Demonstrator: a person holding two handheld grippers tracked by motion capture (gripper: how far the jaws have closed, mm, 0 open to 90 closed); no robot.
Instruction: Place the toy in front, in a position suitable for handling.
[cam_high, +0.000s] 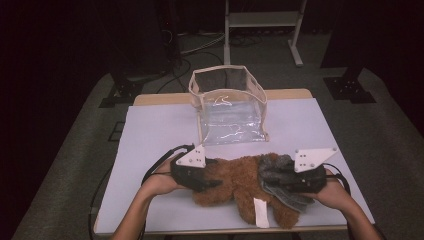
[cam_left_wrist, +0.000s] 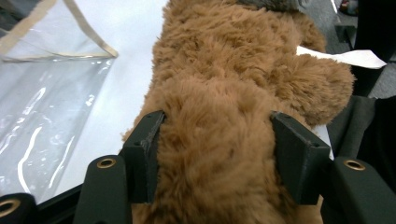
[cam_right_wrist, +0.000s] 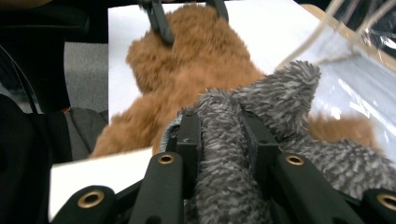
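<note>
One plush toy (cam_high: 240, 187); one clear bag (cam_high: 231, 107)

Two black grippers are seen at the bottom of the high view, the left gripper (cam_high: 212, 181) and the right gripper (cam_high: 275, 182). Each is topped by a pale grey three-cornered plate dotted with small dark screws, and a black cable is trailed from each. Brass-ringed holes are set into the black jaws. The forearms are bare.
</note>
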